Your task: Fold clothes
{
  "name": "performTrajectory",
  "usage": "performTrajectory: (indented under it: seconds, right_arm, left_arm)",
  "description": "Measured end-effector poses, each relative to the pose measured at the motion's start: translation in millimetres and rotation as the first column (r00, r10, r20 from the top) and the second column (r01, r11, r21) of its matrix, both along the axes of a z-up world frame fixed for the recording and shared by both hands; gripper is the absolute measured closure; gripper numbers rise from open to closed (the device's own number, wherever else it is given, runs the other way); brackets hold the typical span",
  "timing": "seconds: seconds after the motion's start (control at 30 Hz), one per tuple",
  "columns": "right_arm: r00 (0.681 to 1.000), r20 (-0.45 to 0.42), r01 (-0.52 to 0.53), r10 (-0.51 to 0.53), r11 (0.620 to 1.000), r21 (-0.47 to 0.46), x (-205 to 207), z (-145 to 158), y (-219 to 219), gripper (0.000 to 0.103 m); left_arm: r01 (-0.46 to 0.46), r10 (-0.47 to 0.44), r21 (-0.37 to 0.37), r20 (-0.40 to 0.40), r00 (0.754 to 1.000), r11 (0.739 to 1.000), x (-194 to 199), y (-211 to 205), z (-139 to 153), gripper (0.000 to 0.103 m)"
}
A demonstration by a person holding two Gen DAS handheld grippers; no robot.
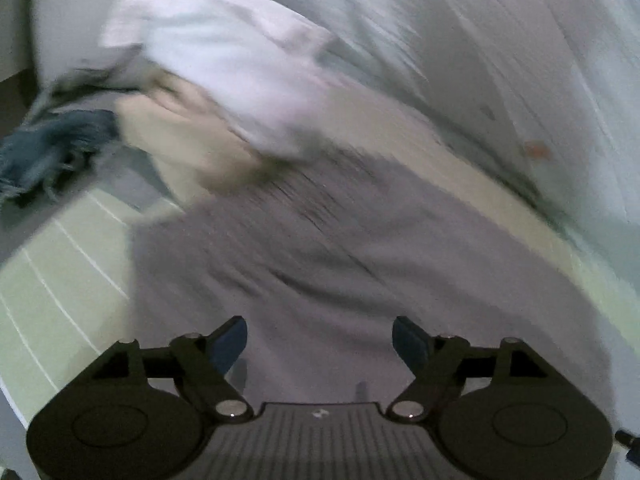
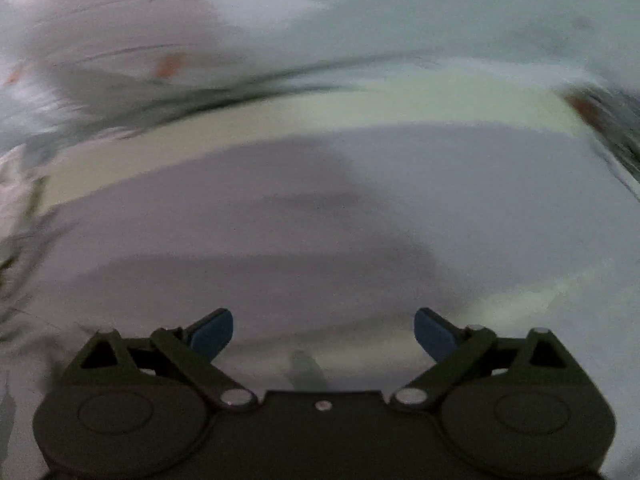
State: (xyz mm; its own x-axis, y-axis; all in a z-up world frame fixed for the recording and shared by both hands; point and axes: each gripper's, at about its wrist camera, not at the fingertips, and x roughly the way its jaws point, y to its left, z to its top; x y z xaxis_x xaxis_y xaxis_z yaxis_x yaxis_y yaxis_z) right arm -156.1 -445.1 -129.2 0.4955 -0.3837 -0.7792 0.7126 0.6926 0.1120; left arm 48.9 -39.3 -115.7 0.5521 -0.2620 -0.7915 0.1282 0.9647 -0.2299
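A grey garment (image 1: pixel 340 264) lies spread flat on a pale green surface (image 1: pixel 68 264), filling the middle of the left wrist view. My left gripper (image 1: pixel 320 340) hovers over its near part, open, nothing between the blue pads. The same grey garment (image 2: pixel 304 216) spans the right wrist view, with my right gripper (image 2: pixel 323 334) open above its near edge and empty. Both views are smeared by motion blur.
Behind the garment a heap of clothes holds a white piece (image 1: pixel 224 64), a beige piece (image 1: pixel 180 136) and a blue frayed fabric (image 1: pixel 48 152). Pale bedding with orange spots (image 1: pixel 536 148) rises at the back right. The same pale bedding (image 2: pixel 168 64) lies beyond the green strip.
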Motion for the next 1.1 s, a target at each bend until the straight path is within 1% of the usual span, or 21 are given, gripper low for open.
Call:
performTrajectory:
  seconds: [0.07, 0.13, 0.3, 0.37, 0.43, 0.47, 0.57, 0.63, 0.67, 0.7, 0.73, 0.8, 0.87, 0.97, 1.03, 1.07, 1.1]
  right_arm:
    - [0.997, -0.007, 0.074, -0.074, 0.997, -0.005, -39.2, -5.5, -16.6, 0.005]
    - [0.993, -0.03, 0.111, -0.113, 0.992, -0.057, -64.5, -8.4, -34.5, 0.005]
    - [0.974, -0.081, 0.191, -0.211, 0.961, -0.199, -125.3, -15.3, -79.4, 0.005]
    - [0.971, -0.11, 0.182, -0.214, 0.952, -0.245, -140.7, -20.8, -104.0, 0.005]
    - [0.971, -0.11, 0.18, -0.213, 0.951, -0.252, -154.6, -26.2, -134.8, 0.005]
    - [0.972, -0.096, 0.186, -0.212, 0.955, -0.229, -159.5, -29.7, -148.7, 0.005]
    - [0.981, -0.05, 0.18, -0.189, 0.973, -0.144, -172.0, -37.0, -181.2, 0.019]
    - [0.988, -0.02, 0.148, -0.152, 0.982, -0.119, -176.4, -36.3, -190.6, 0.038]
    - [0.991, -0.014, 0.127, -0.13, 0.985, -0.115, -177.2, -33.9, -191.8, 0.06]
    - [0.992, -0.017, 0.125, -0.128, 0.985, -0.117, -179.6, -31.5, -192.1, 0.092]
    - [0.991, -0.02, 0.127, -0.13, 0.985, -0.12, -182.3, -29.1, -192.3, 0.097]
    - [0.991, -0.026, 0.129, -0.133, 0.984, -0.126, -187.7, -24.4, -192.7, 0.098]
    - [0.98, -0.036, 0.187, -0.194, 0.971, -0.148, -201.7, -22.4, -199.1, 0.098]
    - [0.957, -0.045, 0.275, -0.286, 0.948, -0.159, -221.1, -24.7, -211.5, 0.098]
    - [0.945, -0.046, 0.315, -0.325, 0.936, -0.157, -230.5, -24.7, -218.1, 0.095]
    - [0.942, -0.056, 0.319, -0.332, 0.932, -0.17, -232.3, -22.5, -217.4, 0.079]
    - [0.939, -0.068, 0.32, -0.337, 0.929, -0.186, -233.7, -20.1, -216.2, 0.052]
  left_arm:
    - [0.062, -0.061, 0.033, -0.03, 0.998, 0.998, -20.4, -29.7, -5.6, 0.022]
    - [0.125, -0.121, 0.063, -0.061, 0.991, 0.99, -40.8, -59.5, -11.3, 0.022]
    - [0.207, -0.194, 0.111, -0.117, 0.974, 0.972, -80.3, -119.1, -31.6, 0.022]
    - [0.231, -0.216, 0.137, -0.117, 0.969, 0.963, -93.7, -138.8, -36.7, 0.022]
    - [0.247, -0.231, 0.161, -0.11, 0.967, 0.956, -106.0, -153.2, -39.0, 0.022]
    - [0.246, -0.23, 0.179, -0.106, 0.967, 0.953, -110.4, -158.7, -39.8, 0.022]
    - [0.244, -0.228, 0.222, -0.093, 0.969, 0.944, -120.1, -173.4, -39.2, 0.022]
    - [0.236, -0.222, 0.219, -0.087, 0.971, 0.947, -125.4, -177.2, -34.4, 0.022]
    - [0.23, -0.216, 0.217, -0.084, 0.973, 0.949, -126.9, -178.7, -33.0, 0.022]
    - [0.221, -0.208, 0.218, -0.081, 0.975, 0.951, -127.9, -180.4, -31.0, 0.022]
    - [0.217, -0.204, 0.22, -0.08, 0.976, 0.951, -128.7, -181.6, -29.3, 0.021]
    - [0.21, -0.198, 0.225, -0.074, 0.977, 0.951, -132.0, -183.6, -25.2, 0.022]
    - [0.208, -0.197, 0.231, -0.067, 0.978, 0.951, -136.3, -184.7, -20.3, 0.022]
    - [0.208, -0.196, 0.232, -0.076, 0.978, 0.95, -141.3, -184.7, -20.5, 0.022]
    - [0.211, -0.195, 0.235, -0.087, 0.977, 0.949, -144.1, -185.7, -22.2, 0.022]
    - [0.217, -0.2, 0.235, -0.092, 0.975, 0.947, -146.2, -186.7, -23.3, 0.022]
    - [0.223, -0.206, 0.236, -0.096, 0.974, 0.946, -148.3, -187.8, -24.4, 0.022]
